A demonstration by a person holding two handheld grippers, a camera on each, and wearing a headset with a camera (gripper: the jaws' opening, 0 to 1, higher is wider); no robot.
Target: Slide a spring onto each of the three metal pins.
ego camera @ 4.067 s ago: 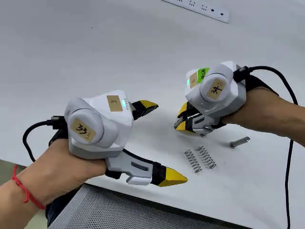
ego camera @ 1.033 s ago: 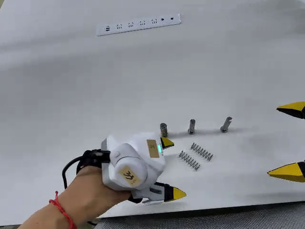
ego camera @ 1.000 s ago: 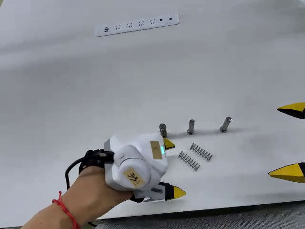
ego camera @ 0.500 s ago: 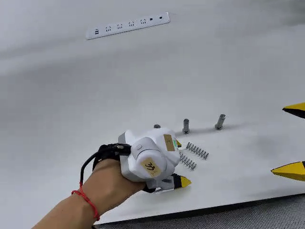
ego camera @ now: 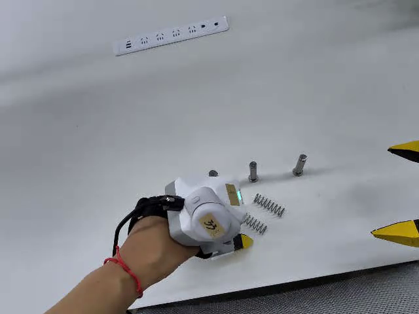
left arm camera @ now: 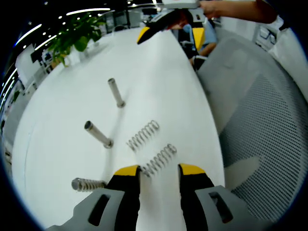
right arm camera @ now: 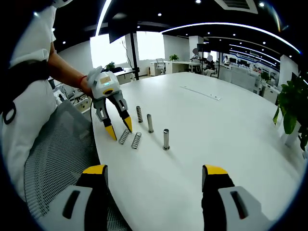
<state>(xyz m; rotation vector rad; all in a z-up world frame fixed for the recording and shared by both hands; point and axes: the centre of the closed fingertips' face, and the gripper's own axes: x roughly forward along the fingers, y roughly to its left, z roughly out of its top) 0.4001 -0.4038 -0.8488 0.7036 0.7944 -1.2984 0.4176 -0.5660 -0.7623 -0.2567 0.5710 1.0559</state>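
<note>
The left gripper [left arm camera: 159, 169] holds its jaws narrowly parted, astride the near end of one loose spring [left arm camera: 160, 159]. Its own view shows this, while in the head view its body hides that end. The second spring [left arm camera: 143, 135] lies just beside it. Beyond stand the spring-clad pin [left arm camera: 89, 184], the middle pin [left arm camera: 98, 134] and the far pin [left arm camera: 116, 92]. The right gripper [right arm camera: 154, 172] is wide open and empty, well apart, and cut off at the head view's edge.

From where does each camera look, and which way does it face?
Head view: from above, down onto the three pins; the hand holding the left gripper shows.
Left gripper view: along its open jaws at the nearer spring.
Right gripper view: between its open jaws toward the left gripper; arm, torso show.
Shared: pins, that spring.
</note>
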